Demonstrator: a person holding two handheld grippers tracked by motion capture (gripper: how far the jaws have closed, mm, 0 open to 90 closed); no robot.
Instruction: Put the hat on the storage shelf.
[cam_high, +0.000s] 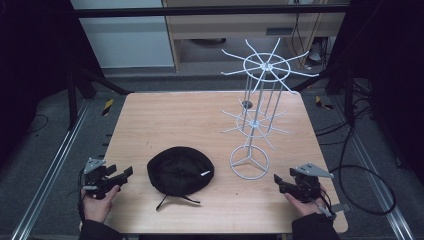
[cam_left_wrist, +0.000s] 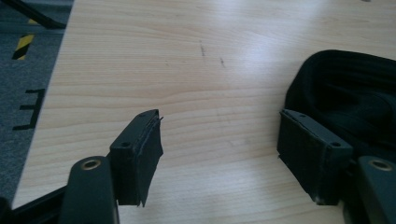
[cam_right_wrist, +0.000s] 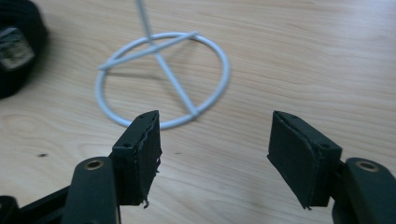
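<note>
- A light wooden table (cam_high: 165, 115) with rounded corners stands on grey carpet, ringed by a dark metal frame and black curtains; a pale cabinet and a white panel rise behind it.
- Yellow-and-black hazard tape (cam_high: 107, 106) marks the floor left of the table, and black cables (cam_high: 367, 170) loop across the carpet on the right.
- A black cap (cam_high: 180, 171) lies near the front middle of the table, a small white tag on its crown and a strap trailing toward the front edge.
- A white wire display stand (cam_high: 257, 110) rises on the right half of the table, its ring base just right of the cap and two tiers of radiating hooks above.
- The left gripper (cam_high: 122, 174), held at the table's front left corner, points toward the cap; its jaws stand wide apart and grasp nothing, and the left gripper view puts the cap's edge just past one of them.
- The right gripper (cam_high: 278, 181), held at the front right, aims at the stand's ring base; its jaws gape wide over bare wood with nothing between them.
</note>
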